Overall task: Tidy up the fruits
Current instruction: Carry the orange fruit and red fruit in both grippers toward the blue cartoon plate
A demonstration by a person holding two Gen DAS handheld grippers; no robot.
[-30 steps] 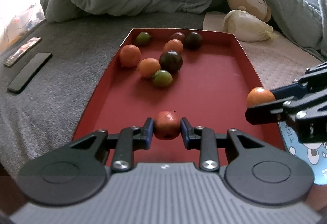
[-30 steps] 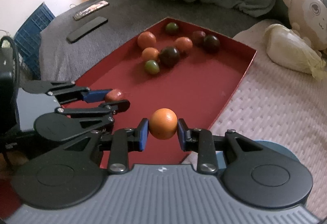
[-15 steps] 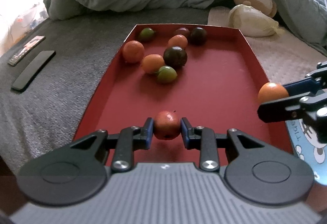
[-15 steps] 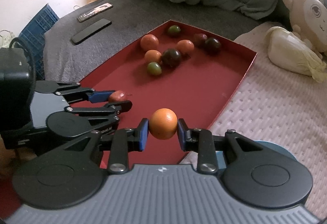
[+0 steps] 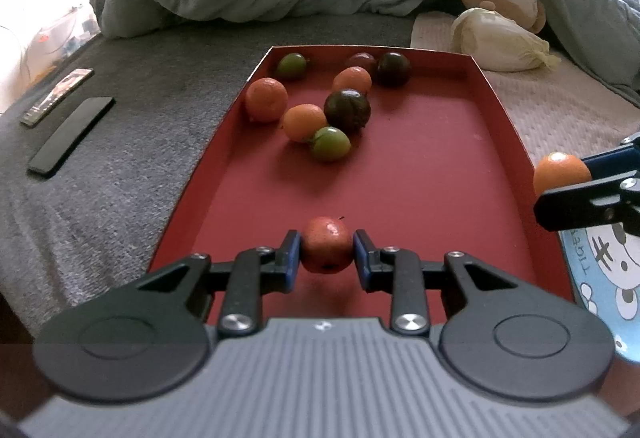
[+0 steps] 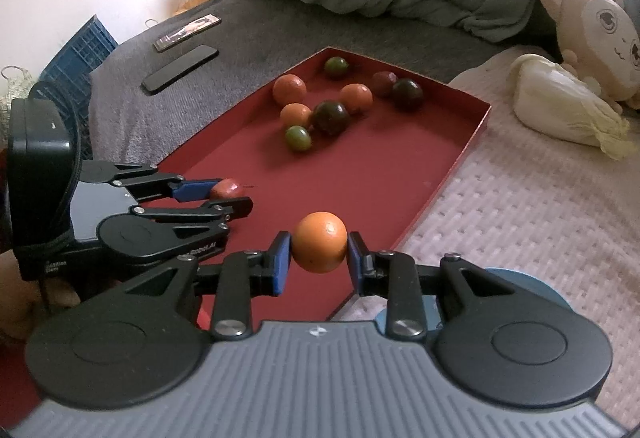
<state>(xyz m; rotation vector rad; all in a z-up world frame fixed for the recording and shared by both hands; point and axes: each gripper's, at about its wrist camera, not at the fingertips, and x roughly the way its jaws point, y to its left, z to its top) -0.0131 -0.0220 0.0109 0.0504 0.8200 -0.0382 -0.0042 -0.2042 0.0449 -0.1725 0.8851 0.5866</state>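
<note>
The left gripper (image 5: 326, 252) clamps a red fruit (image 5: 326, 245) over the red tray (image 5: 448, 174); beside it, the right gripper (image 6: 319, 256) clamps an orange (image 6: 319, 242) at the tray's edge. Seven loose fruits (image 5: 346, 110) lie ahead; two phones (image 5: 72, 134) well left.

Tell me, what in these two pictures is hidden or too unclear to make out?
- Blue plate: left wrist view cuts it at the right edge; in the right wrist view the right gripper covers most of it.
- Printed lettering on that plate: too small and cut off to read.
- Red fruit: in the right wrist view the left gripper hides most of it.
- Tray's near end: hidden behind both gripper bodies.
</note>
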